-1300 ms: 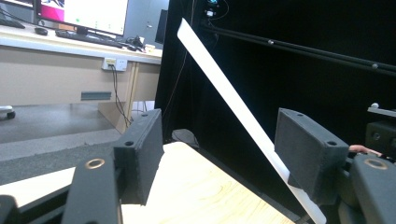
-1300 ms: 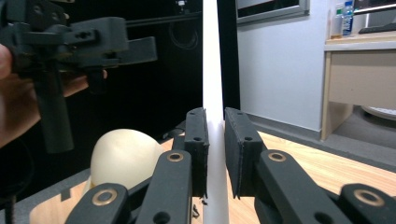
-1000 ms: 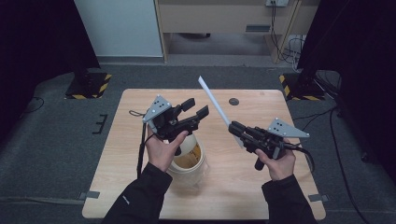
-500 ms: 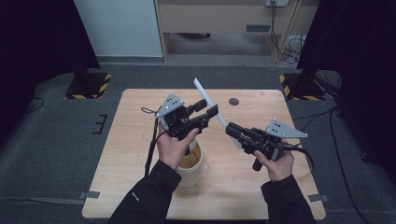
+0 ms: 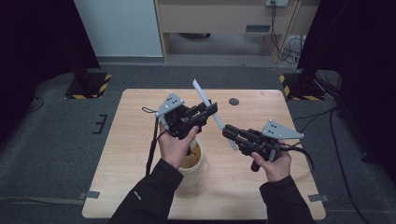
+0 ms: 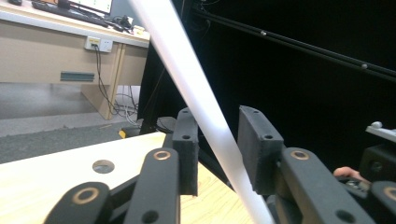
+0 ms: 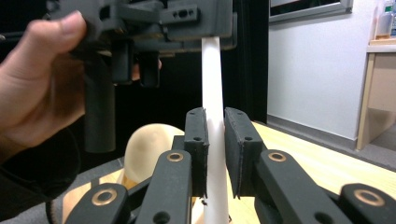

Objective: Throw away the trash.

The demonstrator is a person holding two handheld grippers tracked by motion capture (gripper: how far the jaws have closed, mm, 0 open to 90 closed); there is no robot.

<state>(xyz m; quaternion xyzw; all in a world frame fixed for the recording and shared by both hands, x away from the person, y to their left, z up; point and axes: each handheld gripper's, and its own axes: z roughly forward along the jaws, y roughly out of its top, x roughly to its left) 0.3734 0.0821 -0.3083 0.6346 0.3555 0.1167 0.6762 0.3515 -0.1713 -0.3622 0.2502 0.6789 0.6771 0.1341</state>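
The right gripper point(image 5: 227, 132) pinches the near end of a long white strip point(image 5: 212, 114), its pads pressed flat on both faces in the right gripper view point(image 7: 215, 154). From there the strip runs up and away to the left, its long axis slanting across the middle of the worktop point(image 5: 140, 154) with its free end toward the far side. The left gripper point(image 5: 211, 111) has come in at mid-length; its jaws have just been closing, and in the left gripper view the strip point(image 6: 201, 107) crosses the gap on a slant, with a little space showing at the pads point(image 6: 187, 154), so the jaws look not yet pressed on it. The left hand is thus the one nearer the free end. Below the left wrist stands a pale tub point(image 5: 196, 161) on the near part of the worktop; a small dark disc point(image 5: 234, 101) lies far off to the right.
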